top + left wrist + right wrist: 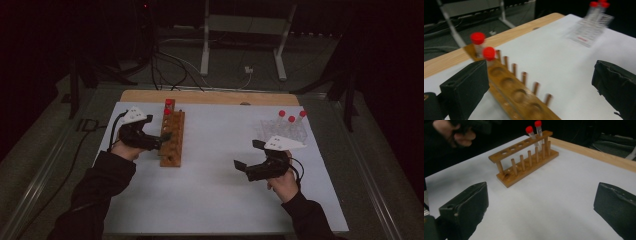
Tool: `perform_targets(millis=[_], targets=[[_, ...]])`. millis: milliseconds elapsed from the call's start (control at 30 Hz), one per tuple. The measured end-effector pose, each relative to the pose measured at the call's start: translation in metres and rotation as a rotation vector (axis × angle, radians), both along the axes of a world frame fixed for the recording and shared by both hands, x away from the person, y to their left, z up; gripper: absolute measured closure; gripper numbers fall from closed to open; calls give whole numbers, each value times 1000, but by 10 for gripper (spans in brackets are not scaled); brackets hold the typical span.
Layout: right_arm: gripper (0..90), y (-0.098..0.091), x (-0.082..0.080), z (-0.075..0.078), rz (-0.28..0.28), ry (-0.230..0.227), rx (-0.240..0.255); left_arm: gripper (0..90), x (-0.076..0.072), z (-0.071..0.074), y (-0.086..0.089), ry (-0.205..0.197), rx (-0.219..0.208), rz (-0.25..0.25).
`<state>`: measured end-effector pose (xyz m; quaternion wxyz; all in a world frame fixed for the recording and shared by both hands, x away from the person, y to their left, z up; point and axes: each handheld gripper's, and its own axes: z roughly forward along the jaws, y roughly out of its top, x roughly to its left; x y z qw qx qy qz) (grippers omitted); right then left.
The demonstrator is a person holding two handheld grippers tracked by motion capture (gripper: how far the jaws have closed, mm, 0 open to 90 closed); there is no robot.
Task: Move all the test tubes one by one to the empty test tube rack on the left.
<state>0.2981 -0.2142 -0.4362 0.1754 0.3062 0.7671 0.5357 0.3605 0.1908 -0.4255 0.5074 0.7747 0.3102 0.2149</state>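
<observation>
in the high view our left tongs [165, 136] sit just left of the wooden rack [173, 140], tips reaching its near-left side, jaws spread with nothing between them. two red-capped tubes [168, 107] stand in the far end of the rack, beyond the tips. our right tongs [246, 155] hover over the white sheet [215, 190] well to the right of the rack, jaws wide and empty, pointing left. behind them, to the far right, a clear rack [285, 131] holds three more red-capped tubes.

in the left gripper view our jaws stand far apart, one low at the left, the other at the right edge, with nothing pinched. the rack [519, 97] runs from just beside the left jaw away up and to the left; its holes nearest us are bare. the two tubes [488, 53] stand at its far end, past the left jaw. the clear rack [590, 30] is blurred, far off above the right jaw.

in the right gripper view our jaws are spread wide over the sheet [544, 202], holding nothing. the rack [524, 157] stands well ahead between them, nearer the left jaw, with the two tubes [534, 133] at its far right end. the other hand [454, 133] shows blurred at top left.
</observation>
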Motion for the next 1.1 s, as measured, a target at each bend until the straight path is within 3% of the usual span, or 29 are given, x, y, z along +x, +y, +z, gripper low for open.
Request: perform_targets(millis=[267, 367, 500, 567, 700, 867, 967, 1100], targets=[[0, -25, 1, 14, -53, -57, -27, 18, -37, -18, 1, -45, -52, -88], [0, -39, 2, 18, -95, -70, -26, 18, -42, -26, 3, -52, -83, -98], [0, -58, 8, 22, -170, -70, -36, 18, -44, -32, 3, -53, -55, -104], [0, -68, 12, 22, -215, -74, -46, 18, -46, -31, 4, -58, -70, -105], [0, -86, 22, 18, -291, -76, -33, 18, -49, -30, 3, -69, -75, -114], [0, -104, 39, 6, -384, -48, -57, 18, -51, -28, 1, -76, -70, -126], [96, -114, 50, -3, -424, -23, -55, 18, -51, -29, 0, -74, -73, -131], [100, -121, 65, -14, -478, 7, -69, 18, -51, -30, 0, -70, -67, -132]])
